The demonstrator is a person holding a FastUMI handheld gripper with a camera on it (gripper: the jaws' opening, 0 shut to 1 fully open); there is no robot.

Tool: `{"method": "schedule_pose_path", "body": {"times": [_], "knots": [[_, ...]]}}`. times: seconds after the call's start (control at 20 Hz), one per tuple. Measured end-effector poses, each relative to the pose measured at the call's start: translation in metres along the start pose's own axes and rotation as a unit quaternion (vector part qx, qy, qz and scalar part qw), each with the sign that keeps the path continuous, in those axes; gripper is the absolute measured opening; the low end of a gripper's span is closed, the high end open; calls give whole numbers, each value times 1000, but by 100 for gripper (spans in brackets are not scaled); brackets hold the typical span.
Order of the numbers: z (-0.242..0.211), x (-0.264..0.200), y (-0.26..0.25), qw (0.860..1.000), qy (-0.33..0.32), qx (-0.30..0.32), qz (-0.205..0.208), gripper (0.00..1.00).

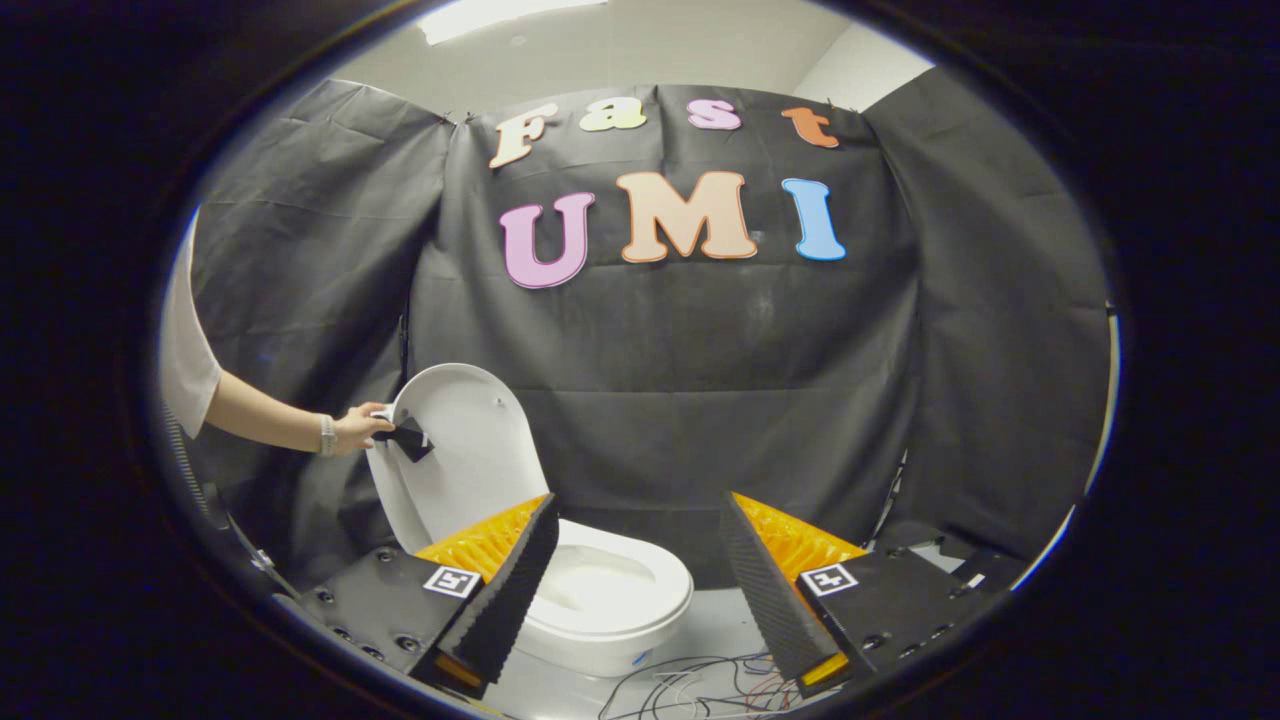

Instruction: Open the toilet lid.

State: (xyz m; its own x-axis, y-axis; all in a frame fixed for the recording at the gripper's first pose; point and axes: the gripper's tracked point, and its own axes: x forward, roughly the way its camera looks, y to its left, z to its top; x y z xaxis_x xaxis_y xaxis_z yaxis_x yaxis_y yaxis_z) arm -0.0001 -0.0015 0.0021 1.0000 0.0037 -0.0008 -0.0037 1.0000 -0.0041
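My gripper (635,590) stands wide open, nothing between the fingers; the gap between them frames the toilet bowl (610,590) just ahead, and neither finger touches it; open room lies right of the bowl, out to the black cloth wall (700,400) behind.

The bowl sits on a pale floor (715,625); a loose tangle of thin wires (700,685) lies on that floor just in front of the bowl, between my fingertips; the cloth hangs in folds on all sides, with a pale ceiling (620,50) above it.

The toilet lid (470,450) is raised, standing tilted up at the bowl's back, beyond my left finger; its inner face is white, smooth and oval, with small dark bumpers near its upper rim; the seat ring below it is down on the bowl.

A person's hand (360,428) reaches in from the left past a white sleeve (185,350), a wristband at the wrist; the hand is at the lid's left edge, where a small black piece (410,438) lies against the lid; whether it is fixed there I cannot tell.
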Motion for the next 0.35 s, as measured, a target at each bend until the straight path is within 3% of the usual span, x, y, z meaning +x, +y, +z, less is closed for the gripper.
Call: {"method": "schedule_pose_path", "body": {"times": [0.35], "knots": [[0, 0, 0, 1000, 0, 0, 0, 100]]}}
